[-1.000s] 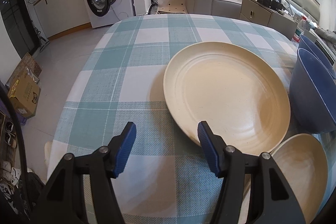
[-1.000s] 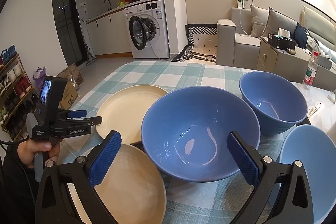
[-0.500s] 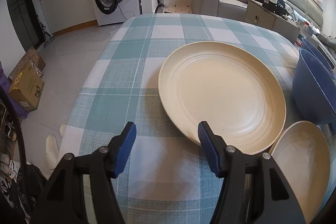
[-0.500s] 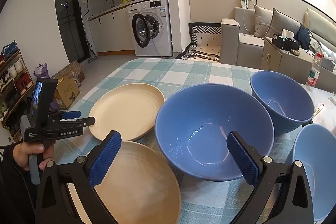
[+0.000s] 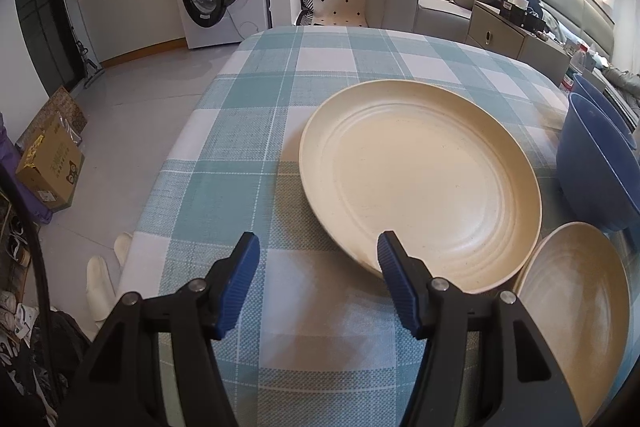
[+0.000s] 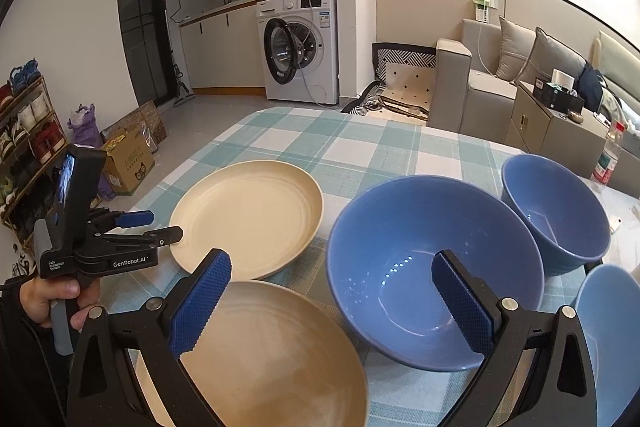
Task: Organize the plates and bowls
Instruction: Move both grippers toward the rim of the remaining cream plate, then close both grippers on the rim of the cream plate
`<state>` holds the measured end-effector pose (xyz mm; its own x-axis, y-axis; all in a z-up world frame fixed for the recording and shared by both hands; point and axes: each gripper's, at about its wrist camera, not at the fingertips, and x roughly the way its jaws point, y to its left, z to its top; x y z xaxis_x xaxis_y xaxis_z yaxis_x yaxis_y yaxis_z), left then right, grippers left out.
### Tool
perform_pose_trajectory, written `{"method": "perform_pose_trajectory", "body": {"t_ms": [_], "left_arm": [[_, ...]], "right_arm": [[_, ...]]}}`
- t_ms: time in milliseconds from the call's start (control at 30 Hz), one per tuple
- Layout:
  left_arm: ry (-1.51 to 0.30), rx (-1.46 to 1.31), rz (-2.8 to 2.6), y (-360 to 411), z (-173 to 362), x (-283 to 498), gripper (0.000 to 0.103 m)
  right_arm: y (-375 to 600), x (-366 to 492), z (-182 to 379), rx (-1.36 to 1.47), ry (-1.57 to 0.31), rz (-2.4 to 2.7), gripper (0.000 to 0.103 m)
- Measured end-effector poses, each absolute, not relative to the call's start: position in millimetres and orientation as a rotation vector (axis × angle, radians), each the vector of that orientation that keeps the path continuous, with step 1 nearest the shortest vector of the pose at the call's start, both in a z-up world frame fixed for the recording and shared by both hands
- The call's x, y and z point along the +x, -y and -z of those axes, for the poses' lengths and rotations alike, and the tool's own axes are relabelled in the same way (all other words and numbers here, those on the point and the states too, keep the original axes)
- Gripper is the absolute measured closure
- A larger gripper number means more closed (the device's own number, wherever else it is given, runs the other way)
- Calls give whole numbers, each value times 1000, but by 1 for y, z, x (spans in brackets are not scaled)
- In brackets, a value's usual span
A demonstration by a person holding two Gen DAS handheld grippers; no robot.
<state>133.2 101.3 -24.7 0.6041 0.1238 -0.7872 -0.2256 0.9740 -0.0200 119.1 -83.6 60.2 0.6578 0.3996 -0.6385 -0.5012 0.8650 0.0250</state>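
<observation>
Tilting downward, the left gripper (image 5: 318,261) is held spread beside the round, ridged cream plate (image 5: 420,183); the right gripper (image 6: 328,291) is spread over the glossy blue bowl (image 6: 432,267).

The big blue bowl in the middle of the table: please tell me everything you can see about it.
The big blue bowl is deep and round, with a smooth, glossy inside that shows small light spots; it looks like plastic or glazed ceramic. It is empty and stands upright on the checked tablecloth. Nothing grips it.
</observation>
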Motion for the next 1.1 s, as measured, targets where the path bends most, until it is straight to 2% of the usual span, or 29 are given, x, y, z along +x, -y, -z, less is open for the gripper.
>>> {"method": "perform_pose_trajectory", "body": {"t_ms": [1100], "left_arm": [[-916, -148, -221, -135, 25, 121, 40]], "right_arm": [[-16, 160, -34, -323, -777, -638, 1]]}}
